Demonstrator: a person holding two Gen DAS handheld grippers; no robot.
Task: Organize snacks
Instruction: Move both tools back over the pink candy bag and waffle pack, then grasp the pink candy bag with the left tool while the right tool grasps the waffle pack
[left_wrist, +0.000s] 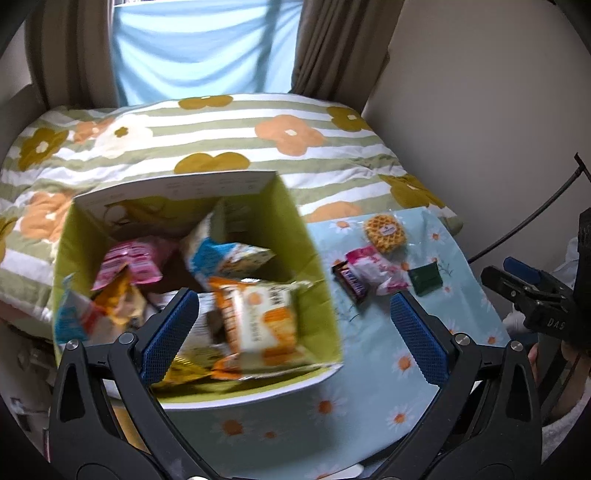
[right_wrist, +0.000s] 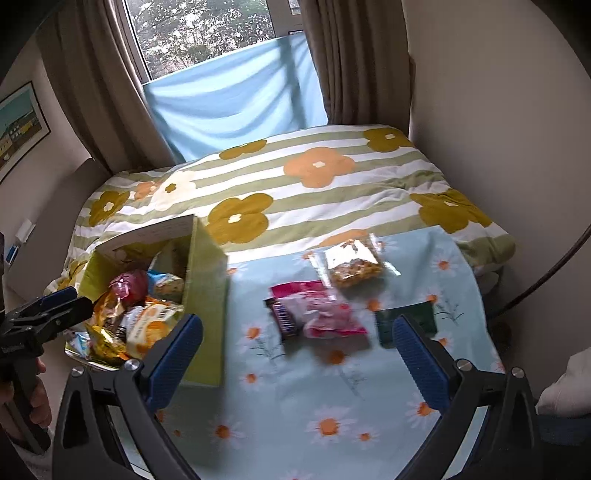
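A counter (right_wrist: 332, 398) under a pale blue daisy-print cloth stands against a bed (right_wrist: 295, 192) with a green-striped flowered cover, below a curtained window (right_wrist: 207, 33). At its left side sits an open green box (left_wrist: 317, 258) stuffed with snack packets, an orange-and-white one (left_wrist: 262, 321) on top. Loose on the cloth to the right lie a waffle (left_wrist: 385, 229) in clear wrap, a pink packet (right_wrist: 325, 314), a chocolate bar (left_wrist: 350, 281) whose long axis runs diagonally toward the box, and a dark green packet (left_wrist: 425, 277). The left gripper (left_wrist: 293, 328) hangs over the box, the right gripper (right_wrist: 297, 354) over the cloth; both have jaws spread wide, holding nothing
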